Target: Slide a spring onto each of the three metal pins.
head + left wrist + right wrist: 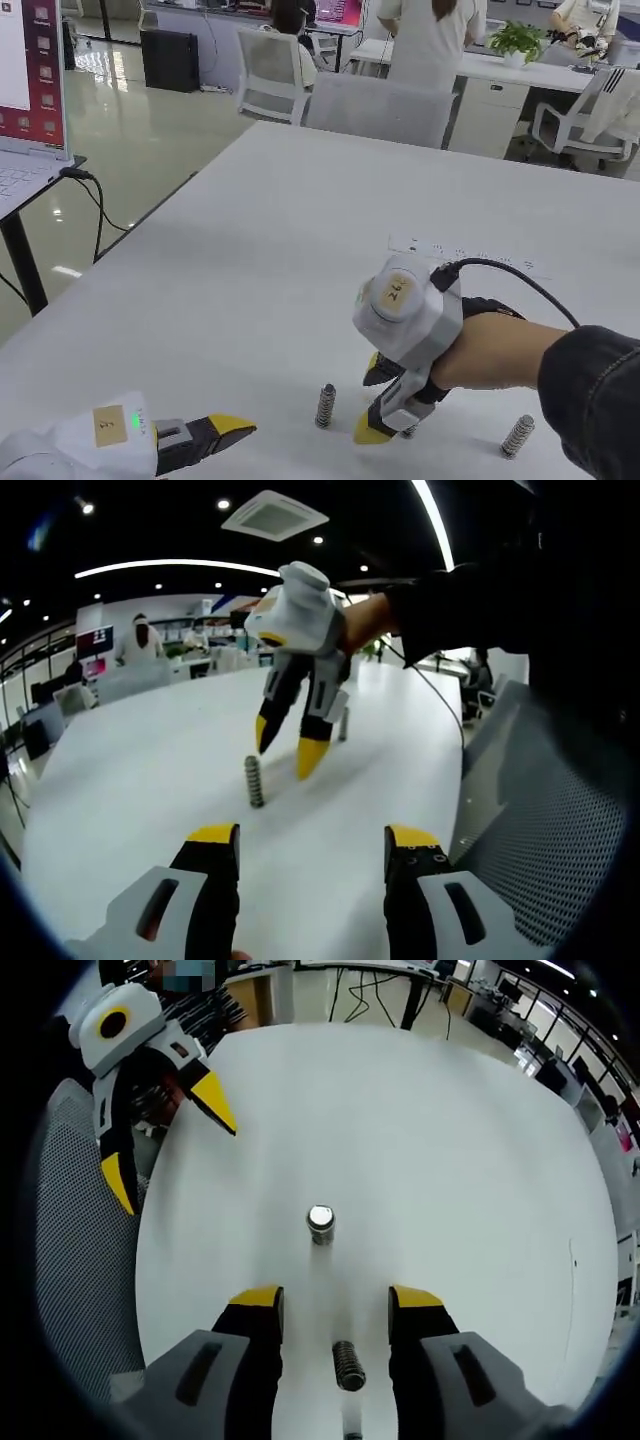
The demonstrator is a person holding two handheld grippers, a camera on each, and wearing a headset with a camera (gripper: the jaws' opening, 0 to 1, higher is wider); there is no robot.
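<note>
Right tongs (337,1300): I am holding them wide open, tips pointing down at the white counter (300,250), gripping nothing.
Near spring (348,1365): it is standing between the two right jaws; I cannot tell if it is touching them.
Second spring (320,1222): it is standing upright just ahead of those jaws, showing a shiny metal top.
Third spring (517,436): it is leaning a little, beside my sleeve (595,390).
Left tongs (312,835): they are hovering wide open, low over the counter, apart from the springs.
</note>
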